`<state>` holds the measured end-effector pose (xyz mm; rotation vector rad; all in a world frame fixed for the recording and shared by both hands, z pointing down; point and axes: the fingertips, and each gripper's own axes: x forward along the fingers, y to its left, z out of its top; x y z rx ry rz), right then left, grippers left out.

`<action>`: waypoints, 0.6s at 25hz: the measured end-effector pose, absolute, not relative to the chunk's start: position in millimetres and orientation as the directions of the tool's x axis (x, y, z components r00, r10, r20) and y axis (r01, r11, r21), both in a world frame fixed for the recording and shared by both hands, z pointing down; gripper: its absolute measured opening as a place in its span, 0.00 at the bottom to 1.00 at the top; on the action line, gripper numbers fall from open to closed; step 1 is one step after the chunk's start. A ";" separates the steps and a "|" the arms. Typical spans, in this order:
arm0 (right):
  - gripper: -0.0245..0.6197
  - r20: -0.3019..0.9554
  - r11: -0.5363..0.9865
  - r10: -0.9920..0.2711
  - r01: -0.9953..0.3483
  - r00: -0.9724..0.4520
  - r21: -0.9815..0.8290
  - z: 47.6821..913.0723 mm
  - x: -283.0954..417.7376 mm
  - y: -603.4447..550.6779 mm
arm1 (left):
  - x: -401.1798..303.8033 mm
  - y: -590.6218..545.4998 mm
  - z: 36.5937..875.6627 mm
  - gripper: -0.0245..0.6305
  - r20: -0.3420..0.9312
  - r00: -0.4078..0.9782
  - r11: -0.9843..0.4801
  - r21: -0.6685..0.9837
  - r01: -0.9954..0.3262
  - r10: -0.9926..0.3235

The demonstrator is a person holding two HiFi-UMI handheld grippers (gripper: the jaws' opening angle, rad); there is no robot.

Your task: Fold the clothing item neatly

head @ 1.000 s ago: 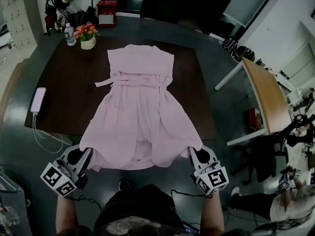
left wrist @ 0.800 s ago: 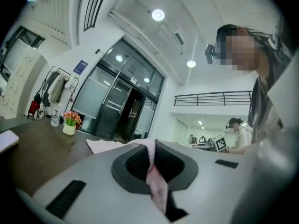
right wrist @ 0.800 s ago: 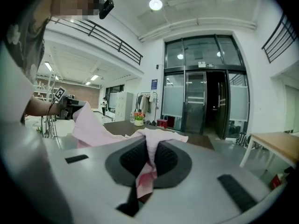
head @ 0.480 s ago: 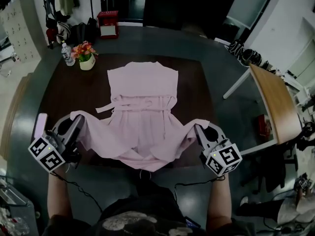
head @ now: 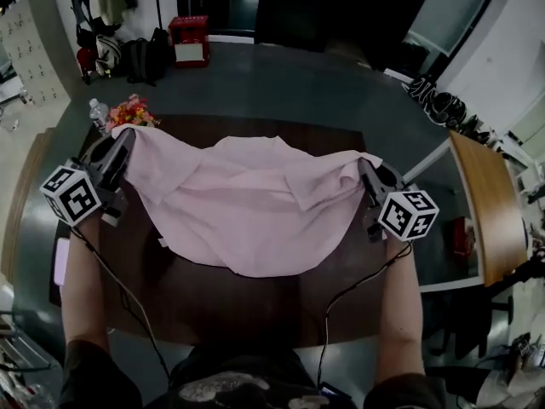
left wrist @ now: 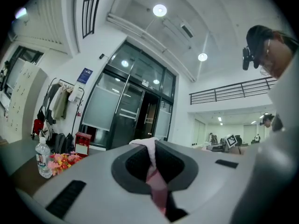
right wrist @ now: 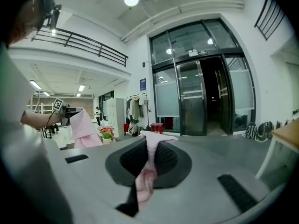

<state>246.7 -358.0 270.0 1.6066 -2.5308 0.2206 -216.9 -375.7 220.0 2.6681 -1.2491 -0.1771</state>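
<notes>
A pale pink dress (head: 247,203) hangs doubled over the dark brown table (head: 238,301), its hem carried toward the far edge. My left gripper (head: 128,139) is shut on the hem's left corner near the table's far left. My right gripper (head: 364,167) is shut on the hem's right corner at the far right. In the left gripper view pink fabric (left wrist: 154,171) is pinched between the jaws. In the right gripper view the pink cloth (right wrist: 148,167) is clamped the same way, and the dress's other raised corner (right wrist: 83,125) shows at the left.
A flower pot (head: 128,113) and a water bottle (head: 98,113) stand at the table's far left corner, close to my left gripper. A pink phone (head: 61,261) lies at the left edge with a cable. A wooden desk (head: 485,203) is at the right.
Both grippers have lifted the hem from the near edge and carried it away from me over the dress toward its top. The lower half now covers the upper half.
</notes>
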 end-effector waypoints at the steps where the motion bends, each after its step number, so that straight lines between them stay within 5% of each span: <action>1: 0.04 0.207 0.401 -0.891 -0.914 -0.404 -0.058 273.5 254.5 -382.0 | -216.5 -398.9 226.3 0.06 -0.007 0.645 -0.631 0.216 -0.745 -0.764; 10: 0.04 0.278 0.282 -0.911 -0.952 -0.305 -0.122 322.3 307.8 -561.5 | -222.9 -585.0 280.1 0.06 0.059 0.569 -0.542 0.238 -0.806 -0.820; 15: 0.04 0.479 0.083 -0.863 -0.979 -0.164 -0.187 441.0 356.4 -582.4 | -196.6 -606.8 391.2 0.06 0.293 0.553 -0.519 0.191 -0.833 -0.780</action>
